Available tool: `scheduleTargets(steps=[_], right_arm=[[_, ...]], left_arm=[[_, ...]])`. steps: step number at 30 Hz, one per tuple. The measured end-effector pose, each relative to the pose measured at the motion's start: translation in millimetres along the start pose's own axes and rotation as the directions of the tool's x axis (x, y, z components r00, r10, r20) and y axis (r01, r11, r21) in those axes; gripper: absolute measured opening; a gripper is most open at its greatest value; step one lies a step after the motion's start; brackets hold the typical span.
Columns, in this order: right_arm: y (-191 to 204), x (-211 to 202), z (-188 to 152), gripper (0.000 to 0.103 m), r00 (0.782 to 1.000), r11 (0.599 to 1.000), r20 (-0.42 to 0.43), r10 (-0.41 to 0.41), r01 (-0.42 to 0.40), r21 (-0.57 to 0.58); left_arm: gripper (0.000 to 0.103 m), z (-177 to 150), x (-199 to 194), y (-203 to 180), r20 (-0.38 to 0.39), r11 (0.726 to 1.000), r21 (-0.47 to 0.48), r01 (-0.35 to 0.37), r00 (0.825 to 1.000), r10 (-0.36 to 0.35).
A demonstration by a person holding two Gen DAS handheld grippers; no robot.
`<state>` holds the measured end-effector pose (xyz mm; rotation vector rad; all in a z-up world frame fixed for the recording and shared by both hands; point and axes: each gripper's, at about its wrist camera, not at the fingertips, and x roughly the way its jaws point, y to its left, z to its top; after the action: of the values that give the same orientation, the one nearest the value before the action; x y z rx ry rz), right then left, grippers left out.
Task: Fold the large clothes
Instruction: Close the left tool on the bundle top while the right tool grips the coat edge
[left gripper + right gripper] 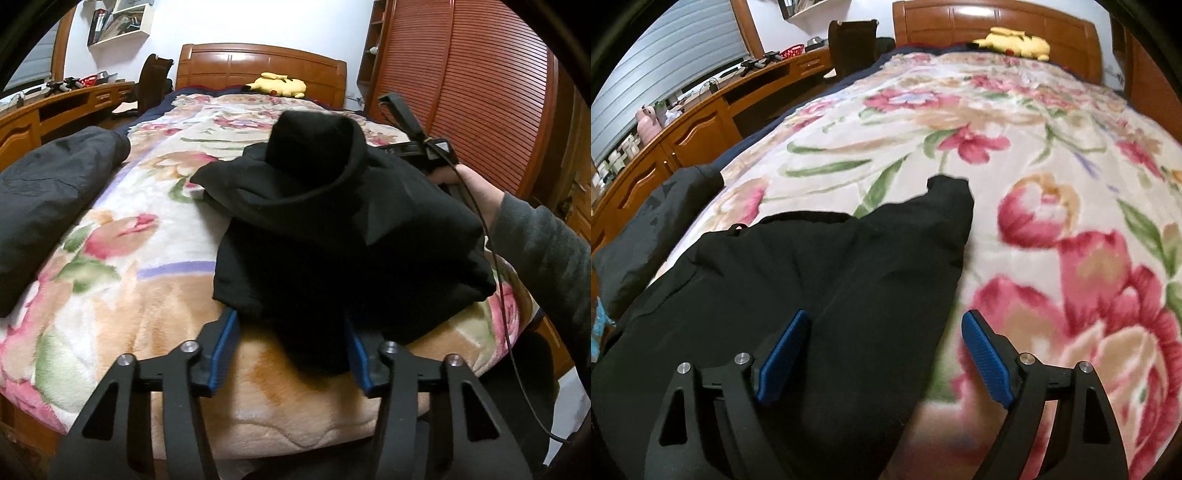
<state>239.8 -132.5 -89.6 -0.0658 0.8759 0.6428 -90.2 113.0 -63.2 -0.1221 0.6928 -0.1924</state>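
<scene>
— Two views; what's in the left wrist one?
— A black garment (332,221) heaped on the floral blanket (129,258) of the bed. Left gripper (291,350) fingers straddle a hanging fold; whether they pinch it, I cannot tell.
— And the right wrist?
— Right gripper (886,354) fingers spread wide, empty, above the garment's edge.

A floral-blanketed bed (1015,155) bears a black garment (812,266), grey jacket (48,192) and yellow plush (277,85).
</scene>
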Motion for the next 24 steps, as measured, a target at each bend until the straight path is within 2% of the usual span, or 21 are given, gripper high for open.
scheduleTargets(steps=[2, 4, 7, 9, 12, 17, 24], right_arm=[[-3, 9, 2, 0.086, 0.998, 0.999, -0.035, 0.043, -0.042, 0.011], [-4, 10, 3, 0.077, 0.997, 0.997, -0.039, 0.071, -0.071, 0.008], [-3, 7, 4, 0.062, 0.996, 0.996, -0.037, 0.084, -0.084, -0.01], [-1, 1, 4, 0.044, 0.997, 0.996, -0.024, 0.078, -0.079, -0.035], [5, -12, 2, 0.029, 0.999, 0.995, 0.014, 0.045, -0.044, -0.084], [26, -40, -4, 0.024, 0.994, 0.989, 0.107, 0.0, 0.016, -0.148], [42, -73, -13, 0.023, 0.984, 0.982, 0.18, 0.012, 0.023, -0.19]], left_arm=[[0.041, 0, 1, -1, -0.003, 1.0, -0.002, 0.015, 1.0, -0.015], [0.031, 0, 2, -3, -0.009, 1.0, -0.007, 0.03, 1.0, -0.03], [0.02, 2, 1, -6, 0.0, 1.0, -0.004, 0.031, 1.0, -0.031], [0.016, 4, -3, -9, 0.018, 1.0, 0.004, 0.021, 1.0, -0.021], [0.013, 8, -13, -11, 0.055, 1.0, 0.002, 0.007, 0.998, -0.007], [0.012, 14, -29, -5, 0.108, 1.0, -0.013, -0.018, 0.994, 0.02], [0.011, 21, -49, 12, 0.174, 0.998, -0.04, -0.039, 0.984, 0.046]])
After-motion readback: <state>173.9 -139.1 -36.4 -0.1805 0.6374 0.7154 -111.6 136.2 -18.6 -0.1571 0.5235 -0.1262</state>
